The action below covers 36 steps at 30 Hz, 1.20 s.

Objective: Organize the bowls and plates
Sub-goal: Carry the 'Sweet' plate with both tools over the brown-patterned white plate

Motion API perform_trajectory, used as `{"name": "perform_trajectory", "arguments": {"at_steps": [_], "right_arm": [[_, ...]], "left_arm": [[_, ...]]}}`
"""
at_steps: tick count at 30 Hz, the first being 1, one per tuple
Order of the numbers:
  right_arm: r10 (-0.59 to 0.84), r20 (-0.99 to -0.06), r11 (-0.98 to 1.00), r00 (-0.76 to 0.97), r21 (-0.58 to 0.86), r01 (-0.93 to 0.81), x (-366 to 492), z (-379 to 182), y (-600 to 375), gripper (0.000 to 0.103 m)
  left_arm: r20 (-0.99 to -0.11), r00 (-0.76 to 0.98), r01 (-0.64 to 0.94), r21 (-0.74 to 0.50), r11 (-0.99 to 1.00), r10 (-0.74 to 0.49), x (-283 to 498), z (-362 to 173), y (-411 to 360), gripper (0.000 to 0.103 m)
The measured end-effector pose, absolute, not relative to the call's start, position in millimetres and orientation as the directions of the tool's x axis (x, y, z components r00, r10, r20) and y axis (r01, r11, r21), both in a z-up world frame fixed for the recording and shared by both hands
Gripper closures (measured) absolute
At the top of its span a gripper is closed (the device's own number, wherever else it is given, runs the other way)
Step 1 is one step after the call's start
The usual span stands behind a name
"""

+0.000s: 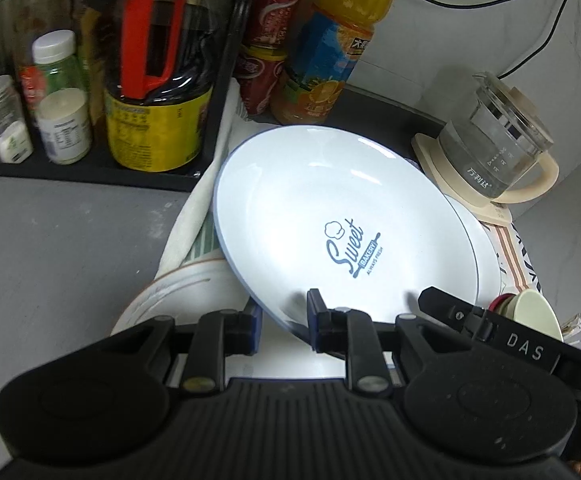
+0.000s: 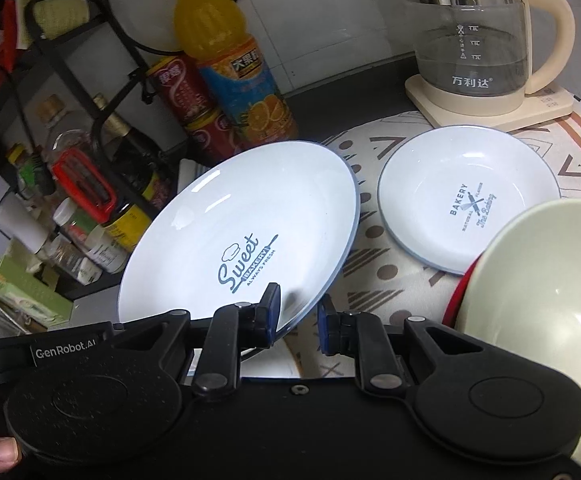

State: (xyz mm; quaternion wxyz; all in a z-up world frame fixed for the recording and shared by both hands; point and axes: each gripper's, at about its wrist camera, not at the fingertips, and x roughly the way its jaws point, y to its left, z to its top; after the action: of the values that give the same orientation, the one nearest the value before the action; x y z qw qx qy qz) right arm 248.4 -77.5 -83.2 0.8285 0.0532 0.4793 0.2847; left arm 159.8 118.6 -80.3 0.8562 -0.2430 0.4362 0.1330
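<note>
A large white plate with a blue rim and "Sweet Bakery" print (image 1: 330,220) (image 2: 242,232) is held tilted above the cloth. Both grippers grip its near rim: my left gripper (image 1: 284,318) and my right gripper (image 2: 298,320) each have their blue pads on either side of the edge. A smaller white "Bakery" plate (image 2: 466,196) lies flat on the patterned cloth to the right; its rim shows in the left wrist view (image 1: 486,256). A cream bowl with a red outside (image 2: 538,276) (image 1: 538,314) sits at the near right. A white plate with an orange line (image 1: 174,292) lies under the left gripper.
A black rack (image 1: 90,168) with sauce bottles and jars stands at the left. An orange juice bottle (image 2: 226,56) and red cans (image 2: 182,88) stand at the back. A glass kettle on a cream base (image 2: 478,44) stands back right. The grey counter (image 1: 50,248) extends left.
</note>
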Motion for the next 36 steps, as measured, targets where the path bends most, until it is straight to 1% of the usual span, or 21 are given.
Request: {"name": "perform_trajectory", "arguments": {"at_steps": [21, 30, 36], "right_arm": [[0.579, -0.764, 0.763, 0.285, 0.383, -0.520, 202, -87, -87, 0.084], [0.579, -0.778, 0.748, 0.243, 0.389, -0.538, 187, -95, -87, 0.084], [0.567, -0.789, 0.753, 0.237, 0.379, -0.539, 187, -97, -89, 0.084]], "left_arm": [[-0.828, 0.546, -0.557, -0.248, 0.792, 0.125, 89, -79, 91, 0.082], [-0.848, 0.511, -0.598, -0.235, 0.766, 0.139, 70, -86, 88, 0.082], [-0.861, 0.495, -0.606, -0.243, 0.757, 0.121, 67, -92, 85, 0.081]]}}
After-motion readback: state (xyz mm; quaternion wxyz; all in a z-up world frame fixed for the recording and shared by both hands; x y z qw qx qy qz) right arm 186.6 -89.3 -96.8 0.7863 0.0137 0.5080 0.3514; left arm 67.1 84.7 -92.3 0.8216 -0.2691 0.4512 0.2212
